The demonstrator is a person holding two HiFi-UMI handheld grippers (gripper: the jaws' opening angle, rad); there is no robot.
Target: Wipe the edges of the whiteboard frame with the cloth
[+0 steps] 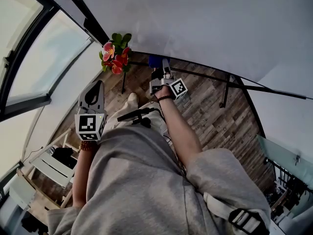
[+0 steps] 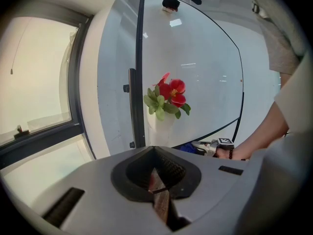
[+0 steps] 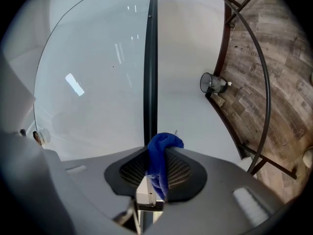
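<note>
WIPING DOWN: A whiteboard [image 1: 195, 18] fills the space ahead of both grippers. Its dark frame [image 3: 150, 58] runs straight away from the tips of the right gripper [image 3: 156, 175] in that gripper's own view. Wood-plank floor [image 1: 215, 116] spreads beneath and to the right of the right gripper, crossed by the thin black legs of a stand [image 1: 226, 89]. A tall window [image 1: 44, 67] stands off to the left of the left gripper [image 2: 153, 173].

The person, in a grey sweatshirt [image 1: 142, 180], holds one gripper in each hand. The left gripper is well apart from the board and nearer the person's body than the right one. Its jaws are pressed together with nothing between them, and only a thin slit shows lower down. The right gripper is extended to the board's lower corner, its jaws clamped on a blue cloth [image 3: 164, 143]. The cloth bunches up above the jaw tips and sits right at the foot of the frame; whether cloth and frame actually touch cannot be made out.

A bunch of red and pink flowers [image 1: 116, 58] with green leaves sits just to the left of the right gripper and ahead of the left one, against the board's corner.
</note>
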